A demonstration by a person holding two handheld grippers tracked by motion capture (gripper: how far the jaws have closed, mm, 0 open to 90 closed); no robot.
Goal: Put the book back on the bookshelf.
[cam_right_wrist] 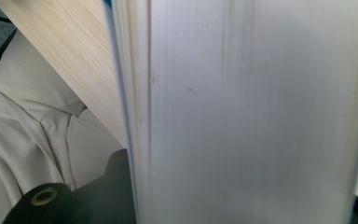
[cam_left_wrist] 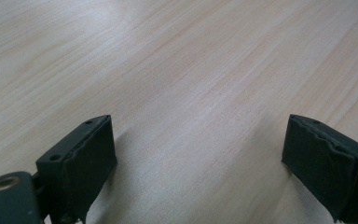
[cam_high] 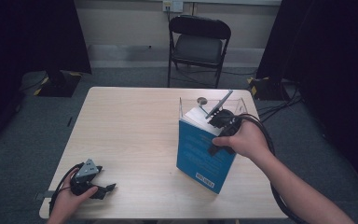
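Gripping the thick blue-covered paperback book [cam_high: 204,151] upright near the pale wooden surface's [cam_high: 130,135] right edge, my right claw [cam_high: 221,122] clamps its pages; left claw [cam_high: 103,189] idles agape. Slipping pages could topple it.

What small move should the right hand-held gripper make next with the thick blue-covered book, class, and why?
Probably ease the thick blue-covered book on toward the clear plastic box behind it. The right hand-held gripper clamps the book's top edge, its page block between the jaws, and the book stands tilted on the light wooden table, beside the box.
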